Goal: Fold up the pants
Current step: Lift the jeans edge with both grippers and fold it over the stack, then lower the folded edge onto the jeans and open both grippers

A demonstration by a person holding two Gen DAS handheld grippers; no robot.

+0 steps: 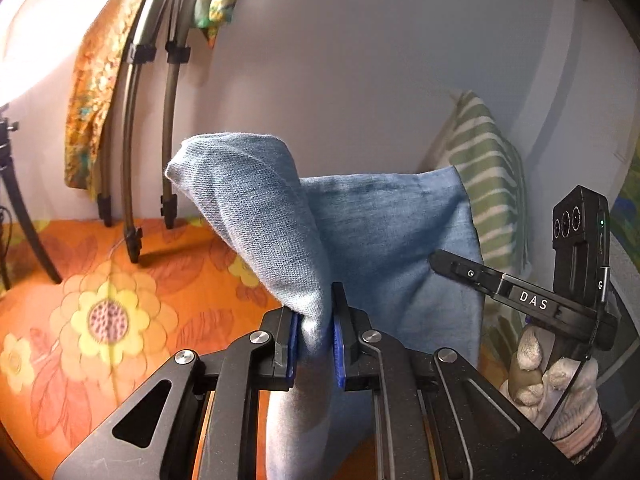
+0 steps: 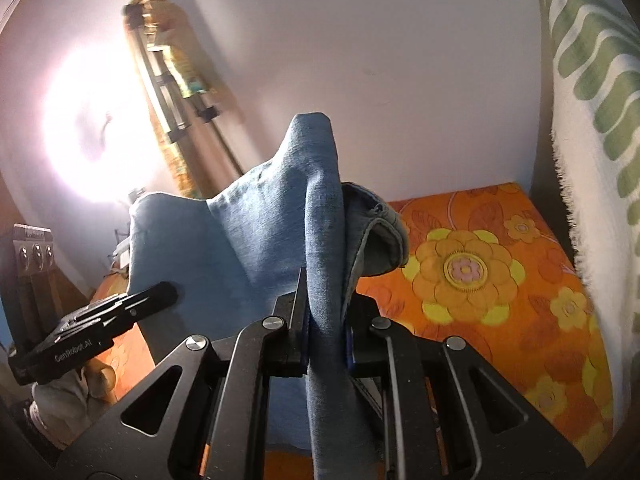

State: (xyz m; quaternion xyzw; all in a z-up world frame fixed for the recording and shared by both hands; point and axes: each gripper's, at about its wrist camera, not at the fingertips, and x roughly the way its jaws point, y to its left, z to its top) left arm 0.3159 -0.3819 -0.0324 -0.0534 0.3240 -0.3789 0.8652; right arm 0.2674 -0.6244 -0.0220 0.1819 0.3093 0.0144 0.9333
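1. Two grippers hold the blue denim pants (image 1: 360, 220) up above the orange flowered bedspread (image 1: 100, 300), with the cloth stretched between them.
2. The left gripper (image 1: 316, 340) has its jaws nearly closed, and its blue pads pinch a bunched fold of the denim; a loose corner flops up and over to the left.
3. The right gripper (image 2: 326, 332) is likewise clamped almost shut on a narrow vertical ridge of fabric, with a hemmed edge (image 2: 384, 228) curling out to its right.
4. The left wrist view shows the gloved hand (image 1: 548, 376) carrying the right gripper, and that gripper's finger lies against the cloth.
5. Risk: each grip catches only a thin gathered pinch, so the heavy denim could probably slide out if the cloth is swung or pulled taut between the hands.
6. Risk: the flopped corner and curled hem could tuck under as the pants are laid down, which would leave a crooked, lumpy fold.
7. Risk: the leaning poles (image 1: 132, 140) and the green striped cloth (image 2: 592, 120) stand near, so a wide sweep could snag them.
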